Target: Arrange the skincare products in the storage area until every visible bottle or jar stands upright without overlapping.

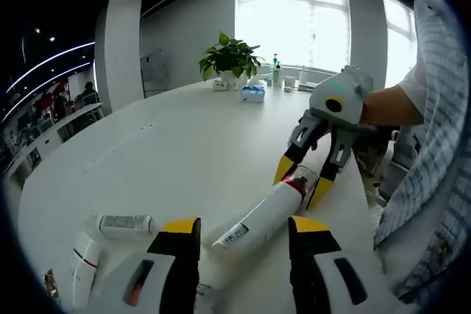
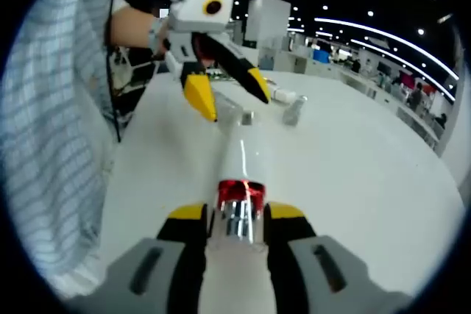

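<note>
A white tube with a red band and silver cap (image 1: 261, 217) lies slanted on the white table (image 1: 169, 145). My right gripper (image 1: 302, 182) comes in from the right and is shut on the tube's capped end (image 2: 238, 207); its jaws (image 2: 235, 212) press both sides of the cap. My left gripper (image 1: 245, 226) is open, its yellow-tipped jaws astride the tube's crimped end without touching it. In the right gripper view the left gripper (image 2: 228, 92) hangs open over the far end of the tube. A small lying bottle (image 1: 121, 224) and a white tube (image 1: 83, 273) rest at the left.
A potted plant (image 1: 230, 56), a tissue box (image 1: 252, 93) and small bottles (image 1: 276, 71) stand at the table's far edge by the window. A person's checked sleeve (image 1: 434, 108) fills the right side. More small lying containers (image 2: 293, 113) sit beyond the left gripper.
</note>
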Motion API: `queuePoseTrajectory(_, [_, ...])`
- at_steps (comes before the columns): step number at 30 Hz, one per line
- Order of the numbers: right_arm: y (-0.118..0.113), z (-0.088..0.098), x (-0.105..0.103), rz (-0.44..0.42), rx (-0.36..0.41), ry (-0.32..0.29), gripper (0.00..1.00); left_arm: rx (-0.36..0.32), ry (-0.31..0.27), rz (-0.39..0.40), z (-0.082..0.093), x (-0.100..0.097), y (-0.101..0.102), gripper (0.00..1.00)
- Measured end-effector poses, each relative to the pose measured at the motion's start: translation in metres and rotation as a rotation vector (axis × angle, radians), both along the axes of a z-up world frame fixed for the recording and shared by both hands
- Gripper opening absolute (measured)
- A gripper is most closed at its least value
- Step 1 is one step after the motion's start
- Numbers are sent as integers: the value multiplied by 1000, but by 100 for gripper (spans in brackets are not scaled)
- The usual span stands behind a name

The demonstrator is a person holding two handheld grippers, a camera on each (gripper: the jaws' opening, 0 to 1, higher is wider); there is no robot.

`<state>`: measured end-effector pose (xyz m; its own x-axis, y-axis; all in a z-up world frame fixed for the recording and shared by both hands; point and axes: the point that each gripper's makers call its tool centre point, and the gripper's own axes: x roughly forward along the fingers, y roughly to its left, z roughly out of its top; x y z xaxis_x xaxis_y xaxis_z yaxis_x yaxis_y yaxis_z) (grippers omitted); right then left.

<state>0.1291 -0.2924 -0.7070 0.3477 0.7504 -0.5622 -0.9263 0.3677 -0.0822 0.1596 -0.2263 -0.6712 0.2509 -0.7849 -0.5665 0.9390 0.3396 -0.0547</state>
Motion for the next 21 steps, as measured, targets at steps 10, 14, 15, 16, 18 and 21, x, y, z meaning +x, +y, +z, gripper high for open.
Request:
queuePoseTrajectory(10, [0, -5, 0, -5, -1, 71, 30, 85, 48, -107, -23, 8, 13, 45])
queuePoseTrajectory(14, [2, -5, -1, -31, -13, 69, 30, 100, 62, -130, -30, 8, 20, 43])
queuePoseTrajectory(15, [2, -5, -2, -33, -14, 68, 30, 104, 65, -131, -32, 8, 21, 43])
queuePoseTrajectory(16, [2, -5, -3, -43, -11, 68, 30, 110, 63, -136, -33, 7, 21, 42])
queuePoseTrajectory(18, [1, -5, -1, -72, 1, 81, 30, 114, 62, -151, -35, 4, 21, 42])
queuePoseTrajectory(21, [-2, -5, 2, -113, -1, 76, 30, 111, 66, -147, -35, 5, 21, 41])
